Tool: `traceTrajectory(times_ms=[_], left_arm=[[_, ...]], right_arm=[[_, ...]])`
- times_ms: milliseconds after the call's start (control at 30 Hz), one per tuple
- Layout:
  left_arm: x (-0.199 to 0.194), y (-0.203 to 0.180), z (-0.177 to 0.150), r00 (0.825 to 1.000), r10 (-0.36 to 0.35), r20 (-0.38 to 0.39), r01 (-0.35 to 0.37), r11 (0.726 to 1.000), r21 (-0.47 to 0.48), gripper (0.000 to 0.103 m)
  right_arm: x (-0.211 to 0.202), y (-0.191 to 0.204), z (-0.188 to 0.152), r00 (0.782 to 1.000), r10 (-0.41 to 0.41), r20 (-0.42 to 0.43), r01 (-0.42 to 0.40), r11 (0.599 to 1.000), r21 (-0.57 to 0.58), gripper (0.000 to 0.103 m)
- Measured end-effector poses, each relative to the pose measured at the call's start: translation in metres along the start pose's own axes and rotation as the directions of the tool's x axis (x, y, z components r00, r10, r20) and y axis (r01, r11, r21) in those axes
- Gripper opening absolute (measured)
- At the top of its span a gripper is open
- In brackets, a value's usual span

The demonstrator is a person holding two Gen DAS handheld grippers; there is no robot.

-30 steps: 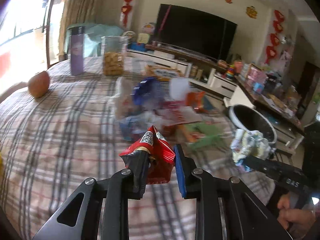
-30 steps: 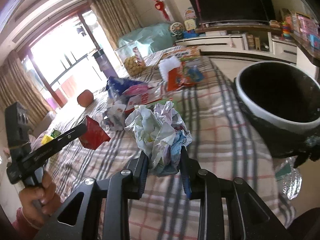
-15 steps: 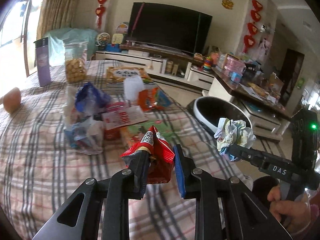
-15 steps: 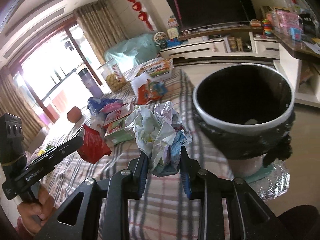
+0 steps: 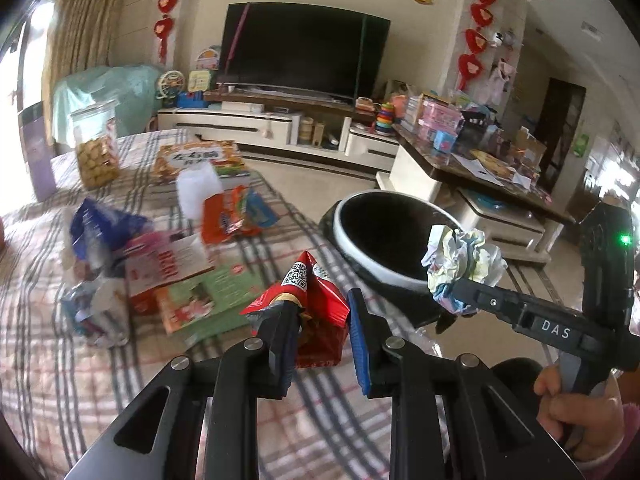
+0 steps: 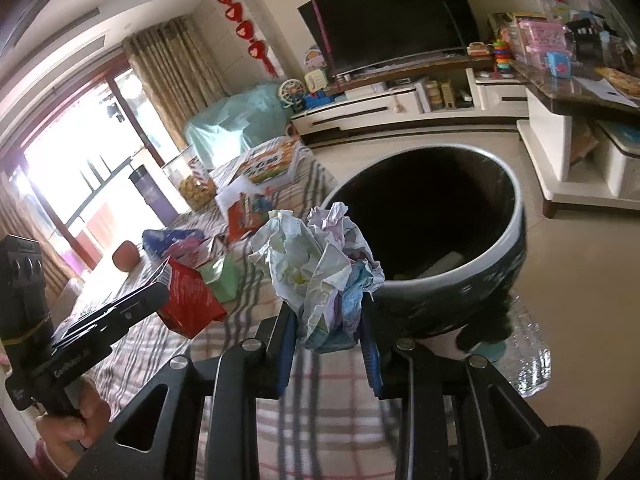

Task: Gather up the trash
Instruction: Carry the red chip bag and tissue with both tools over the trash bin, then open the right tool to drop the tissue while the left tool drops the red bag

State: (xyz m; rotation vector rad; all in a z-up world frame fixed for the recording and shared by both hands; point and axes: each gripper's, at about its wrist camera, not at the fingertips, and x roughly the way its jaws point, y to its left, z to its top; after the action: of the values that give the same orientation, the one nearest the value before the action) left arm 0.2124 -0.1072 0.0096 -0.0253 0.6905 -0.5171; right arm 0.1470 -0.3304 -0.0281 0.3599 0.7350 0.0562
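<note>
Right gripper [image 6: 328, 344] pinches crumpled paper wad [image 6: 320, 268] just short of black bin [image 6: 496, 280] rim; release there risks wad landing on plaid tablecloth [image 5: 48, 360].

Left gripper [image 5: 320, 336] clamps red wrapper [image 5: 316, 320] by 1 corner, farther from bin; loose hold may slip.

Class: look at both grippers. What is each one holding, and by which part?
Left gripper pinches the red snack wrapper by its lower part. Right gripper pinches the crumpled paper wad at its bottom.

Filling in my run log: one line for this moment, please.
left gripper: shut on red wrapper | right gripper: shut on crumpled paper | black bin: beside table, nothing dropped yet
</note>
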Motion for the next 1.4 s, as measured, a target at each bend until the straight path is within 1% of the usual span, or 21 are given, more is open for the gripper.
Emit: traceTrajectory(times_ms=[467, 667, 900, 1133, 1267, 1333, 1367, 1400], left_arm=[[0.045, -0.028, 0.029, 0.999, -0.045, 0.002, 0.044, 0.998, 0.054, 0.023], [0.072, -0.038, 0.042, 0.998, -0.059, -0.010, 0.060, 0.995, 0.078, 0.023], [0.097, -0.049, 0.058, 0.997, -0.069, -0.022, 0.071, 0.994, 0.086, 0.023], [0.121, -0.057, 0.063, 0.997, -0.069, -0.043, 0.073, 0.993, 0.091, 0.024], [0.130, -0.059, 0.063, 0.996, -0.063, -0.056, 0.068, 0.994, 0.086, 0.031], [0.132, -0.060, 0.064, 0.997, -0.053, -0.058, 0.058, 0.995, 0.085, 0.040], [0.133, -0.061, 0.064, 0.997, -0.050, -0.058, 0.054, 0.995, 0.084, 0.051], [0.133, -0.062, 0.064, 0.997, -0.046, -0.057, 0.051, 0.995, 0.081, 0.055]], right_arm=[[-0.002, -0.037, 0.031, 0.998, -0.062, 0.024, 0.061, 0.998, 0.019, 0.029], [0.003, -0.047, 0.042, 0.996, -0.083, 0.012, 0.083, 0.996, 0.017, 0.029], [0.012, -0.062, 0.053, 0.995, -0.098, -0.010, 0.098, 0.995, 0.022, 0.030], [0.022, -0.069, 0.061, 0.995, -0.098, -0.036, 0.099, 0.995, 0.026, 0.032], [0.030, -0.074, 0.066, 0.994, -0.102, -0.051, 0.103, 0.994, 0.026, 0.034], [0.032, -0.076, 0.067, 0.993, -0.105, -0.059, 0.107, 0.994, 0.029, 0.037], [0.033, -0.077, 0.068, 0.993, -0.105, -0.059, 0.107, 0.994, 0.034, 0.043], [0.033, -0.078, 0.069, 0.993, -0.100, -0.059, 0.103, 0.994, 0.042, 0.051]])
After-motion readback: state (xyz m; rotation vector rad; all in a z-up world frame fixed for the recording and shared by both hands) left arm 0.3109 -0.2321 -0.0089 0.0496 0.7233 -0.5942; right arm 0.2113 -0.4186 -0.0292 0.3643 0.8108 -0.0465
